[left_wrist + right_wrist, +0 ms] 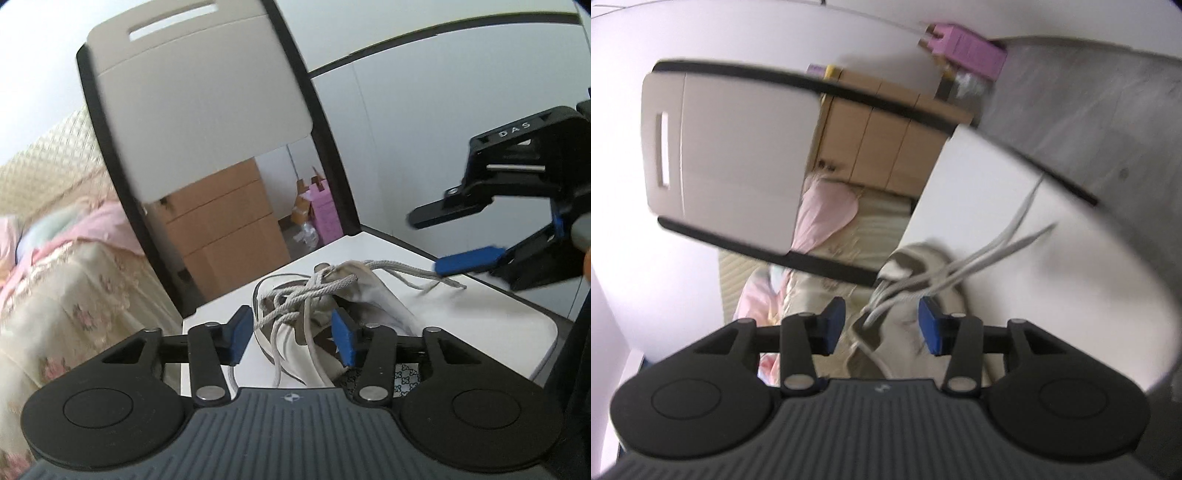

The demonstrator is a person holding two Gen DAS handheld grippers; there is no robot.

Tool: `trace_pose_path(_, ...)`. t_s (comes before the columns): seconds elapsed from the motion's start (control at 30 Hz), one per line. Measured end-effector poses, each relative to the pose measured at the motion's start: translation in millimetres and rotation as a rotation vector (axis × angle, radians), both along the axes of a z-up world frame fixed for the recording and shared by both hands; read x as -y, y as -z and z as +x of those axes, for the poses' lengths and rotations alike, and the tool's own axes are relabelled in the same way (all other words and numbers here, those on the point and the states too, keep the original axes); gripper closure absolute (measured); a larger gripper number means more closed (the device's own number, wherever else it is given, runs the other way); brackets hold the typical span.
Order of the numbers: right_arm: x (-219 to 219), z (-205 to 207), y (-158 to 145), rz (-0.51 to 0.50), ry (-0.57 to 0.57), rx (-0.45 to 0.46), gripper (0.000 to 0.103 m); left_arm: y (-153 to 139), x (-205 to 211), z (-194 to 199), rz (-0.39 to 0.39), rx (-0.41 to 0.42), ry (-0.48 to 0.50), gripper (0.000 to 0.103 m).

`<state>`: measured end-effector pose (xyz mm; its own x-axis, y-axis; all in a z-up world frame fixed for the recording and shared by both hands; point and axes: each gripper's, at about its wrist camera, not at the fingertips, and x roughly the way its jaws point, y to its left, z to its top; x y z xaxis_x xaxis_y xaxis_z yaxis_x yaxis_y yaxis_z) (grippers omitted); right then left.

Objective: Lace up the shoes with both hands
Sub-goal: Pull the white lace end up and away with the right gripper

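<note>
A white and beige shoe lies on the white table, its grey laces tangled in loose loops over the tongue. My left gripper hovers close over the shoe, open, with lace strands hanging between its blue pads but not pinched. Two lace ends trail to the right. My right gripper is above them, open and empty. The right wrist view is blurred: the right gripper stands open over the shoe, and the laces stretch away across the table.
A beige chair with a black frame stands right behind the table's far edge. Beyond it are stacked cardboard boxes, a pink box and a bed with floral and pink bedding at the left.
</note>
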<state>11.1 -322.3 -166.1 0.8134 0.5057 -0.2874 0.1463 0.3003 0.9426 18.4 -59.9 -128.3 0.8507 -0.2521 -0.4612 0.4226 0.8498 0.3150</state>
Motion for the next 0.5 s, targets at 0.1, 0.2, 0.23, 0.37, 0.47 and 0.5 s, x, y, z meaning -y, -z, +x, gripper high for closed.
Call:
trace_pose_path(0.1, -10, 7, 5, 0.028, 0.012, -0.026, 0.057, 0, 2, 8, -0.009, -0.011, -0.008, 0.07)
trace_pose_path(0.2, -11, 20, 9, 0.037, 0.037, -0.039, 0.06, 3, 5, 13, -0.015, -0.032, -0.008, 0.086)
trace_pose_path(0.23, -11, 25, 11, 0.024, 0.048, -0.042, 0.065, 4, 6, 14, -0.018, -0.041, -0.011, 0.089)
trace_pose_path(0.37, -13, 34, 18, -0.005, 0.106, -0.059, 0.101, 9, 11, 14, 0.0, -0.03, -0.037, 0.094)
trace_pose_path(0.47, -14, 31, 12, -0.072, 0.138, -0.037, 0.101, 9, 13, 12, 0.006, -0.024, -0.058, 0.094)
trace_pose_path(0.5, -12, 29, 10, -0.092, 0.156, -0.033, 0.101, 9, 12, 12, 0.002, -0.027, -0.064, 0.094)
